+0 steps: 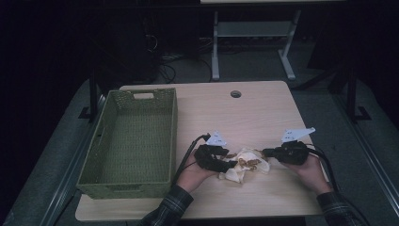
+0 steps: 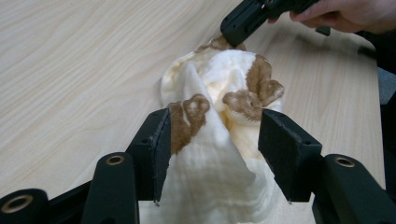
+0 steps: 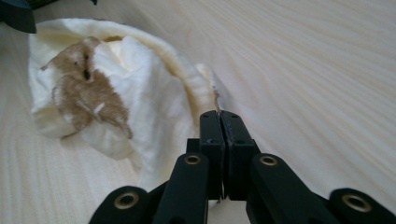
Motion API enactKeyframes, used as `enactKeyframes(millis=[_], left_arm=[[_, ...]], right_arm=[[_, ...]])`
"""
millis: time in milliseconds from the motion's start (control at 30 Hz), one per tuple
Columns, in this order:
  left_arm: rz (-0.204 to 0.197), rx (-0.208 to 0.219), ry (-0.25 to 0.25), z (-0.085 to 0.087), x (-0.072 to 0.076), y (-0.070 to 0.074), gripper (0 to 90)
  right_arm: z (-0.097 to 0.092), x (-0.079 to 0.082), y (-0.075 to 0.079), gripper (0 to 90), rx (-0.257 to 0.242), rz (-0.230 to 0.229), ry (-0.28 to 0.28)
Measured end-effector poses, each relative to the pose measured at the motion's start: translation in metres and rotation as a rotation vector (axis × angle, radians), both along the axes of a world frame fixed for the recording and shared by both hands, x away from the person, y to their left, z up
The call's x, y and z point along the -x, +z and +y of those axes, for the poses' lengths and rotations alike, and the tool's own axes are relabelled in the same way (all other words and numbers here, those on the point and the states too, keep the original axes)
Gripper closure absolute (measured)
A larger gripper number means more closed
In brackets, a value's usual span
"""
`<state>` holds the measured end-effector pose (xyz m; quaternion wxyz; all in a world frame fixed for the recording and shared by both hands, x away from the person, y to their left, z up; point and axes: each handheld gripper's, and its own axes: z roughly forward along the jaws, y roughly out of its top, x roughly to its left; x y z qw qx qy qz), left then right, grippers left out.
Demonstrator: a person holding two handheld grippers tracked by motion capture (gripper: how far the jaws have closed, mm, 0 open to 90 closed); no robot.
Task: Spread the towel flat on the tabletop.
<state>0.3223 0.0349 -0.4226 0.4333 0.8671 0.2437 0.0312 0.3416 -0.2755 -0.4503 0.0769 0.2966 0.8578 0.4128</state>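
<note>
Cloth [image 3: 140, 116] lies mid-frame, its edge seemingly clenched by right tool [image 3: 219, 119]; left tool [image 2: 212, 154] straddles it, released.

Dark room, grey floor [image 1: 263, 70], white desk frame [image 1: 251, 30] behind.

basket [image 1: 127, 146] on the table's [image 1: 263, 108] left side | cloth [image 1: 244, 165] on the table, right of the basket (near the front edge) | left gripper [image 1: 225, 165] just left of cloth | right gripper [image 1: 269, 152] just right
</note>
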Motion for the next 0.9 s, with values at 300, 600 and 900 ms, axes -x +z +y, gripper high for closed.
enactKeyframes(millis=[300,600,900], left_arm=[[-0.008,-0.014,0.012,-0.001,-0.002,-0.002,43.7],[-0.024,-0.028,0.060,-0.003,-0.010,-0.005,45.3],[-0.057,-0.086,0.158,-0.008,-0.038,-0.010,51.2]], right_arm=[[-0.024,-0.003,0.006,89.0,0.033,-0.035,-0.070],[-0.052,-0.007,0.003,89.2,0.069,-0.032,-0.138],[-0.061,-0.010,-0.005,88.1,0.091,-0.010,-0.163]])
